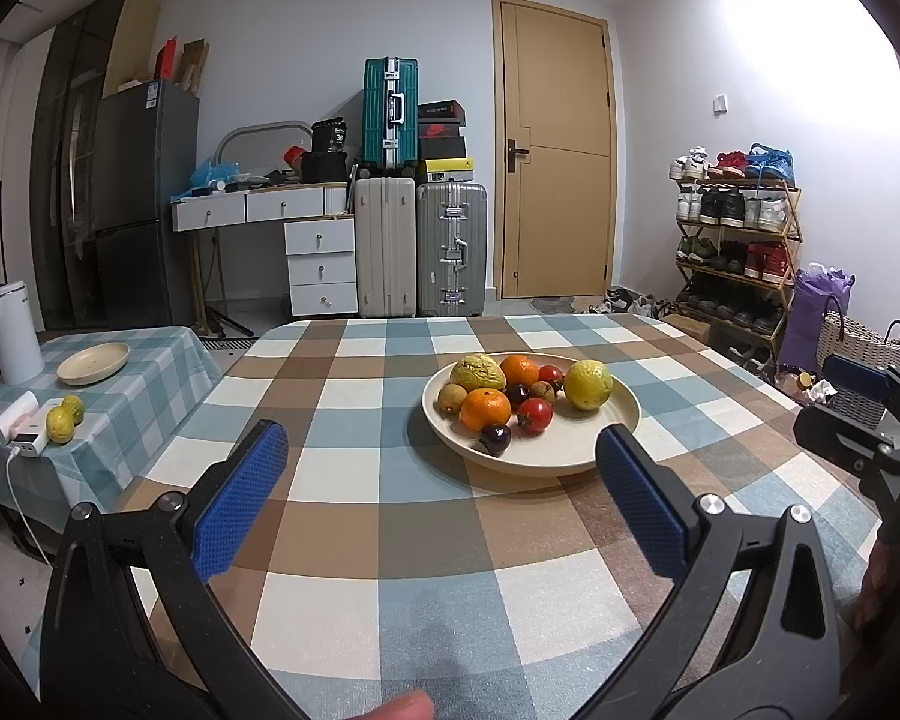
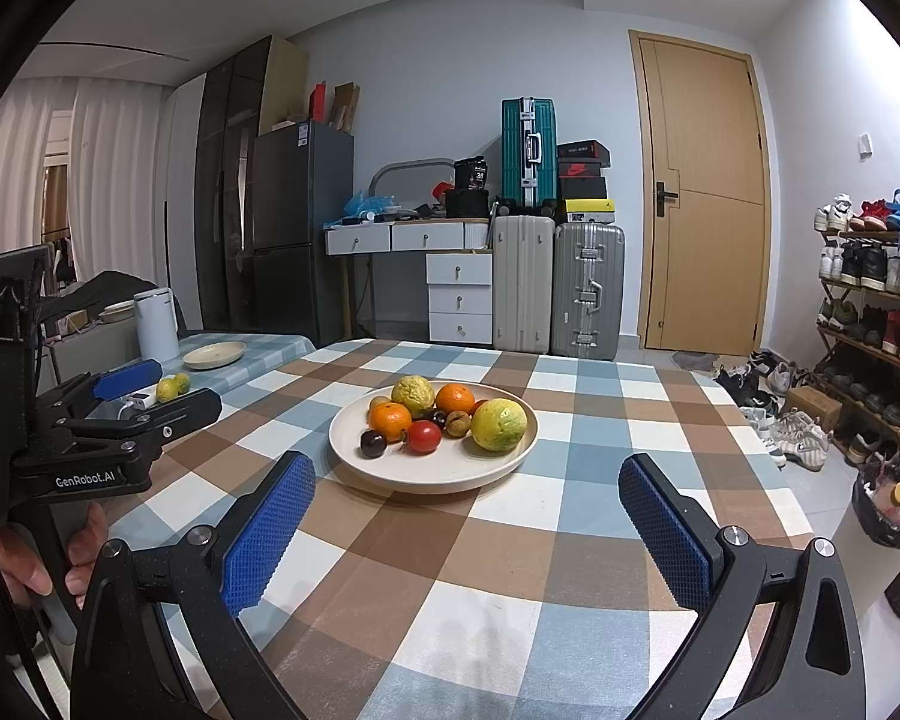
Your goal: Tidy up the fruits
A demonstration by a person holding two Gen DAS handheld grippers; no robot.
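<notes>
- The left tongs [image 1: 441, 471] with blue bumpy pads are wide open and hold nothing.
- The right tongs [image 2: 468, 504] are wide open too.
- The round cream plate [image 1: 594, 450] of mixed fruits [image 1: 486, 408] sits on the checked worktop [image 1: 390, 540], just ahead of both.

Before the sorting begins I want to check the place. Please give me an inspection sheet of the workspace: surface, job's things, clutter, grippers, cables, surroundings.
Surface: checked tablecloth on the main table; a lower side table stands to its left.
Job's things: fruit plate holds oranges, tomatoes, yellow-green citrus and small dark fruits; empty plate and two loose citrus lie on the side table.
Clutter: white canister and a white charger on the side table.
Grippers: left gripper open, empty; right gripper open, empty; both short of the fruit plate.
Cables: white cable hangs from the charger.
Surroundings: suitcases, door, shoe rack, fridge.
</notes>
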